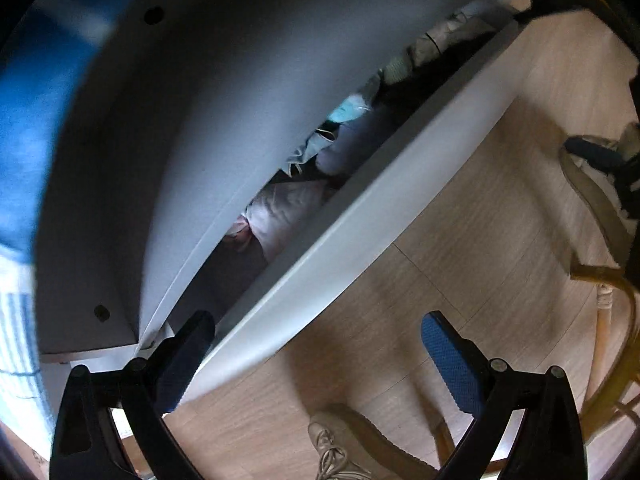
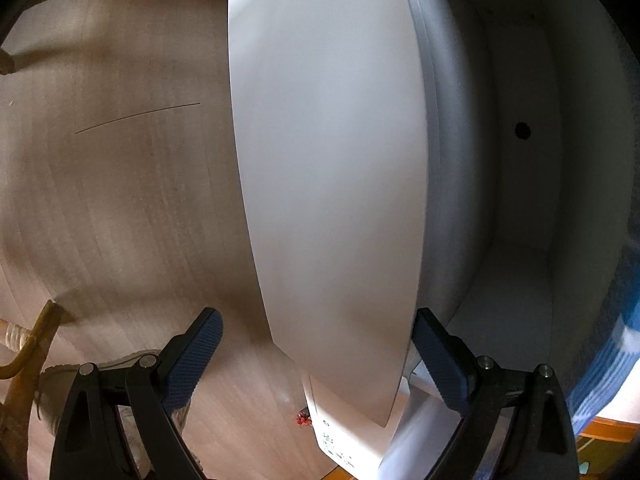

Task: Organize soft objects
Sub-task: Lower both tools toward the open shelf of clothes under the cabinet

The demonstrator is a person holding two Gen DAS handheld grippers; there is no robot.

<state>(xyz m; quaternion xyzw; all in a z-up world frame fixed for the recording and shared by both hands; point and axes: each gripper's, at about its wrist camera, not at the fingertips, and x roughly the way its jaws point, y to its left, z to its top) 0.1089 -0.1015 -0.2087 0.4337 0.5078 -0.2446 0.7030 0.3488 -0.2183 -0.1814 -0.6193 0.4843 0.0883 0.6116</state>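
The left gripper (image 1: 316, 364) hangs at the near end of a white drawer (image 1: 360, 216) that stands pulled a little way out of a white cabinet (image 1: 168, 128). Its jaws are spread wide and hold nothing: one blue-padded finger lies against the drawer's near corner, by the gap, and the other stands out over the wooden floor (image 1: 500, 208). The drawer front passes between the two fingers.

Through the narrow gap between the cabinet body and the drawer front the soft things show, packed in a row inside the drawer: a pale pink crumpled cloth (image 1: 280, 208) nearest, then a light blue garment (image 1: 348, 110), then a grey folded piece (image 1: 436, 42) at the far end, with dark fabric between them. What each item is cannot be told. A blue checked blanket (image 1: 28, 128) lies beyond the cabinet at the left edge, blurred. A beige laced shoe (image 1: 344, 444) stands on the floor beneath the gripper, and a rattan chair leg (image 1: 608, 320) shows at the right.

The right gripper (image 2: 318, 344) is also wide open and empty. The white drawer front (image 2: 328, 180) runs up between its fingers, the right-hand finger close against the front's edge where it meets the cabinet side (image 2: 520, 200). The wooden floor (image 2: 120, 180) fills the left of this view, and a small red object (image 2: 303, 419) lies on it just beside the cabinet's foot.
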